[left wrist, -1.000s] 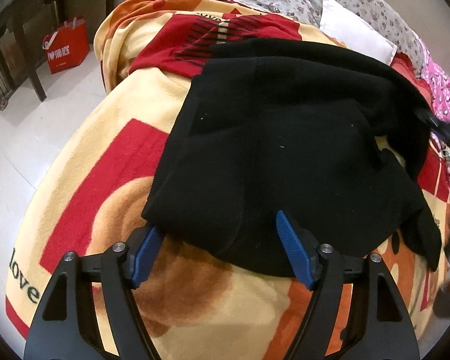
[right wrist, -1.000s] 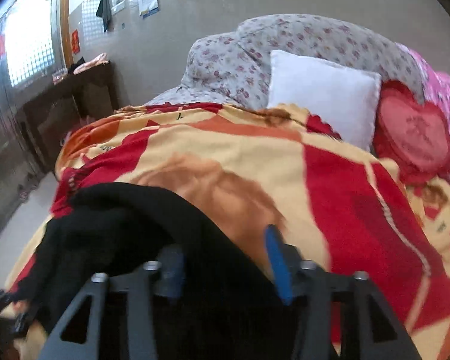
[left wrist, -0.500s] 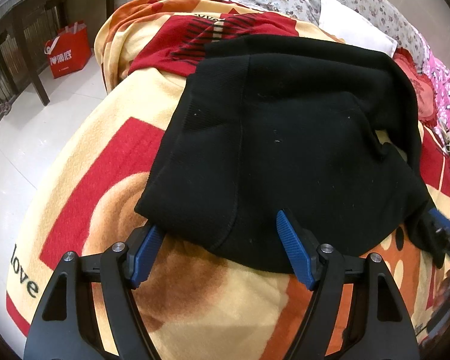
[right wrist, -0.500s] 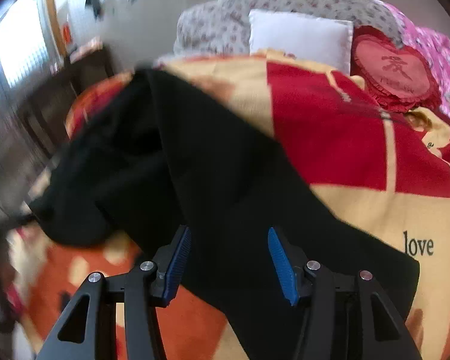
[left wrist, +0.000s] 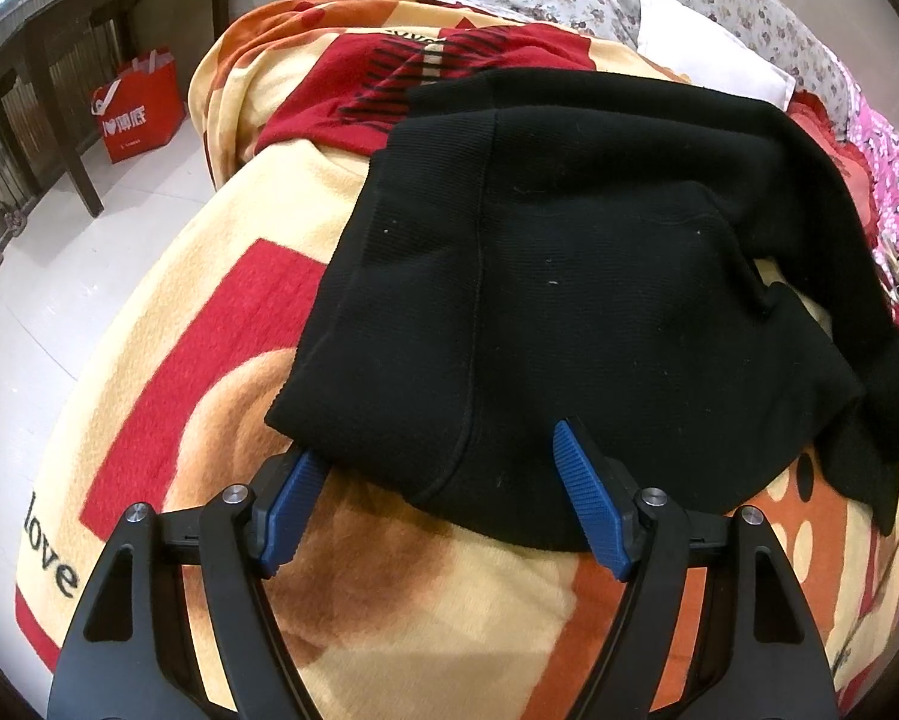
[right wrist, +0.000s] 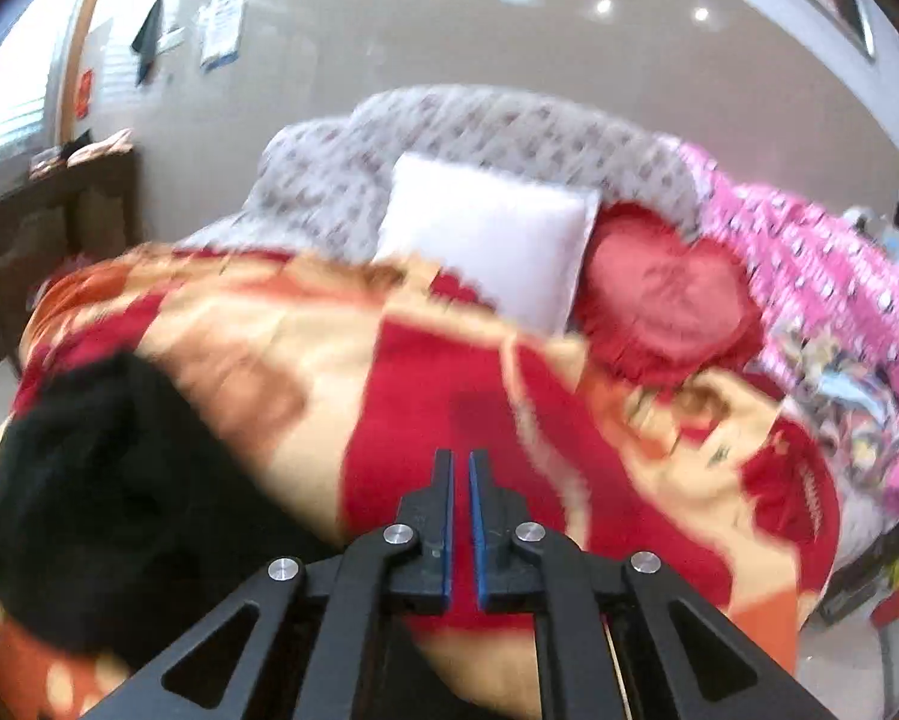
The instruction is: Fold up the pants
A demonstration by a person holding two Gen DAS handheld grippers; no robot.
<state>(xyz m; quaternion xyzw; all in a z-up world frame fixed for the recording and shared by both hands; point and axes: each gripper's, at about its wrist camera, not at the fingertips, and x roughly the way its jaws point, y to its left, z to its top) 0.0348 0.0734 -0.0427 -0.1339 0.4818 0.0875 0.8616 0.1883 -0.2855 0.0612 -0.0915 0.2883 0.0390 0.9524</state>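
Observation:
Black pants lie folded over in a loose heap on a red, orange and cream blanket. My left gripper is open, its blue pads straddling the near edge of the pants without pressing on it. My right gripper is shut, its jaws nearly together with nothing between them. It hangs above the blanket and points toward the pillows. In the blurred right wrist view the pants lie at the lower left, apart from that gripper.
A white pillow, a red heart cushion and a pink quilt sit at the head of the bed. Left of the bed are pale floor, a dark wooden table and a red bag.
My right gripper, whose open jaws straddled the pants half a second ago, has shut empty and swung up and away toward the pillows. My left gripper has stayed put.

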